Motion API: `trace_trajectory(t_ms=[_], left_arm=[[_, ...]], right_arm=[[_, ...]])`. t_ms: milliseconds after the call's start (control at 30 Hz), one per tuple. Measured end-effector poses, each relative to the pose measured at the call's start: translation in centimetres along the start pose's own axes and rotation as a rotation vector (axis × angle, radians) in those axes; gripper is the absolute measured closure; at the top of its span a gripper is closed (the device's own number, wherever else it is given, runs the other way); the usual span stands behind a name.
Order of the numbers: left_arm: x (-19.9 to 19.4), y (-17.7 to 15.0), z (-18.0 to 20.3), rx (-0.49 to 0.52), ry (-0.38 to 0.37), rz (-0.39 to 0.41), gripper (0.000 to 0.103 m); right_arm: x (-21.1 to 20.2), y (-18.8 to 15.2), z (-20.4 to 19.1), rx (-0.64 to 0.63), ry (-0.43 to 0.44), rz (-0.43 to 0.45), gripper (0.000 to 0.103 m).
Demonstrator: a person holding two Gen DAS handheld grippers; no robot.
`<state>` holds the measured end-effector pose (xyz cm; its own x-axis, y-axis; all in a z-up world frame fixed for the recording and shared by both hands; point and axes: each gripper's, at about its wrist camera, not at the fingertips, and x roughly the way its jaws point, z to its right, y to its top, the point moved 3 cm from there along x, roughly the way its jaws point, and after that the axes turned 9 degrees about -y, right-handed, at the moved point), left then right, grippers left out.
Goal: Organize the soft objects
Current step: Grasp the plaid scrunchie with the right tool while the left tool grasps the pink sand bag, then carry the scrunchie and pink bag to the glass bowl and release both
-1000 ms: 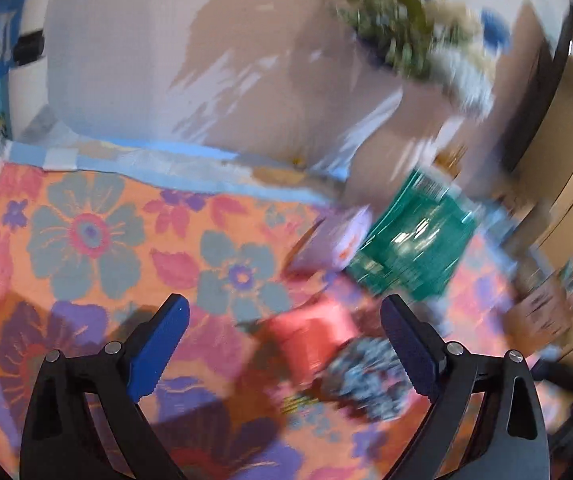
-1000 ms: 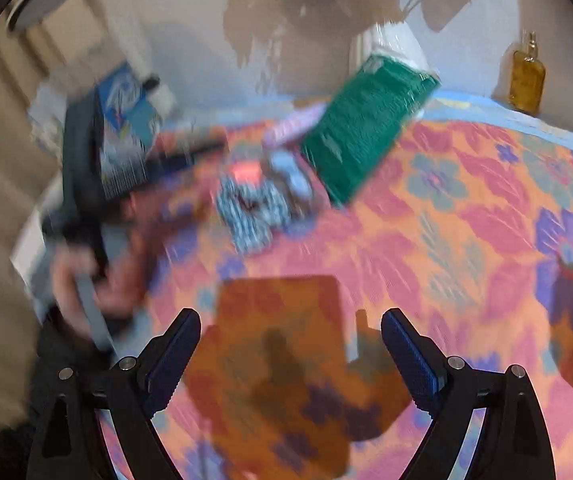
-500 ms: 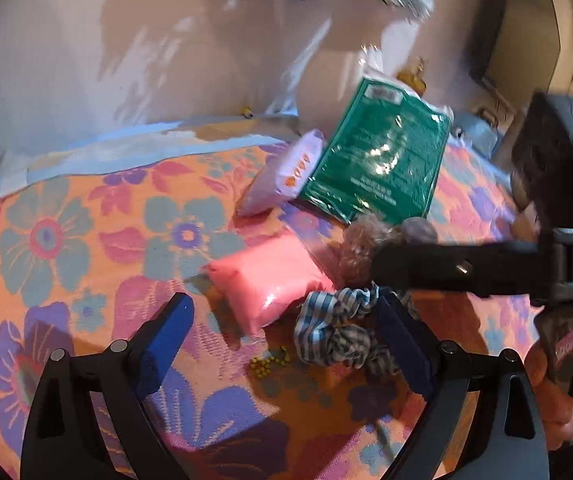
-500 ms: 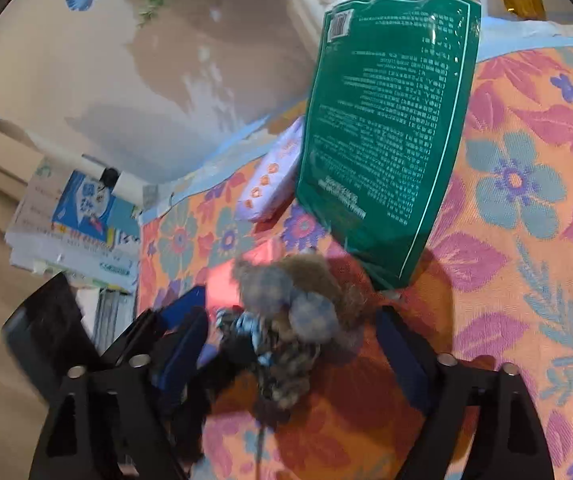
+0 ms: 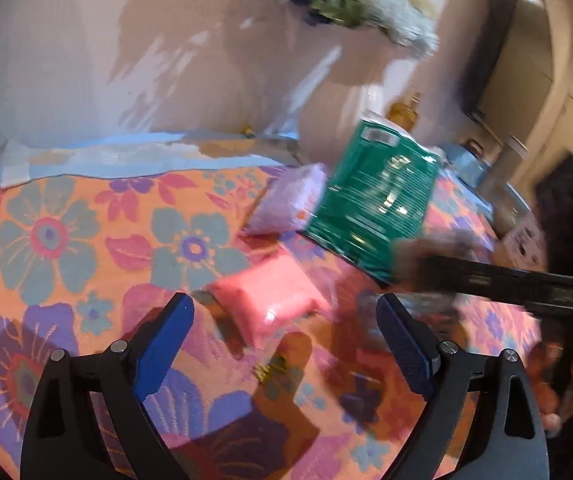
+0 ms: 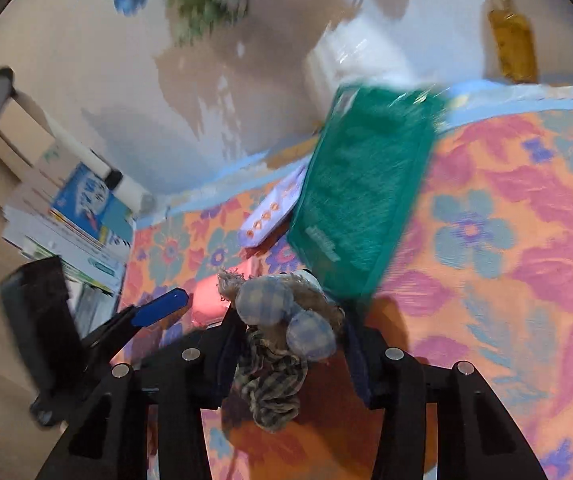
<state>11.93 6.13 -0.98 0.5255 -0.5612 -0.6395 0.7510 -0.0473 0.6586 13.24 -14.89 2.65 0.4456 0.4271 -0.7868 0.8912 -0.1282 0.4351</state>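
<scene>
My right gripper (image 6: 292,328) is shut on a blue plaid fabric scrunchie (image 6: 286,320) with frayed edges and holds it above the flowered cloth (image 6: 506,280). My left gripper (image 5: 284,328) is open and empty, just in front of a pink soft packet (image 5: 274,300). A lilac tissue pack (image 5: 286,200) and a green soft package (image 5: 374,208) lie behind it. The green package (image 6: 362,208) and lilac pack (image 6: 270,212) also show in the right wrist view. The right gripper reaches in blurred from the right in the left wrist view (image 5: 486,280).
A white vase of flowers (image 5: 350,4) and an amber bottle (image 6: 514,36) stand at the back by the wall. Small yellow beads (image 5: 268,370) lie on the cloth. Stacked books and boxes (image 6: 70,220) sit off the table's left.
My right gripper has closed on the plaid scrunchie and lifted it off the cloth. My left gripper has shifted slightly and stays open near the pink packet.
</scene>
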Motion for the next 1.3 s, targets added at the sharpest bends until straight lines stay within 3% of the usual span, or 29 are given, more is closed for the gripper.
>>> trace_trajectory(t_ms=[100, 233, 300, 333, 400, 467, 533, 600, 700, 833, 933, 1000, 1167, 1300], left_arm=[[1.0, 0.5, 0.1, 0.019, 0.112, -0.006, 0.012], [2.2, 0.5, 1.4, 0.104, 0.154, -0.048, 0.014], [2.6, 0.1, 2.5, 0.143, 0.079, -0.092, 0.025], [2.6, -0.4, 3.2, 0.154, 0.001, -0.123, 0.025], [2.5, -1.0, 4.1, 0.172, -0.077, -0.162, 0.025], [2.1, -1.2, 4.4, 0.209, -0.037, -0.152, 0.024], [1.6, -0.4, 3.4, 0.192, 0.066, -0.095, 0.024], [1.5, 0.2, 2.8, 0.148, 0.041, -0.078, 0.024], [1.4, 0.1, 3.8, 0.134, -0.068, -0.074, 0.022], [4.0, -0.1, 5.7, 0.191, 0.002, -0.124, 0.022], [6.1, -0.3, 6.5, 0.239, 0.112, -0.181, 0.039], [6.0, -0.4, 7.1, 0.262, 0.115, -0.172, 0.059], [4.8, -1.3, 8.2, 0.215, 0.084, -0.147, 0.064], [2.4, -3.9, 10.5, 0.158, 0.039, -0.097, 0.064]], right_arm=[[-2.2, -1.6, 1.0, 0.006, 0.038, 0.004, 0.057], [-3.4, -4.0, 2.3, -0.036, -0.013, -0.013, 0.057], [-3.2, -4.9, 2.9, -0.052, -0.047, -0.023, 0.057], [-3.0, -5.3, 3.4, -0.043, -0.052, -0.036, 0.057], [-2.5, -5.7, 4.1, -0.009, -0.027, -0.056, 0.057], [-2.7, -5.9, 4.4, -0.002, -0.006, -0.048, 0.057], [-3.0, -6.0, 4.5, -0.014, -0.008, -0.039, 0.057], [-3.2, -6.2, 4.6, -0.025, -0.007, -0.032, 0.056], [-3.5, -6.4, 5.2, -0.013, 0.019, -0.027, 0.056], [-3.5, -6.3, 5.6, 0.012, 0.049, -0.023, 0.056], [-4.0, -6.4, 5.5, 0.003, 0.048, -0.01, 0.056], [-4.8, -6.6, 5.4, -0.002, 0.051, 0.013, 0.056], [-7.0, -7.9, 5.6, -0.023, 0.027, 0.037, 0.056], [-10.3, -9.6, 7.4, 0.027, 0.078, 0.047, 0.057]])
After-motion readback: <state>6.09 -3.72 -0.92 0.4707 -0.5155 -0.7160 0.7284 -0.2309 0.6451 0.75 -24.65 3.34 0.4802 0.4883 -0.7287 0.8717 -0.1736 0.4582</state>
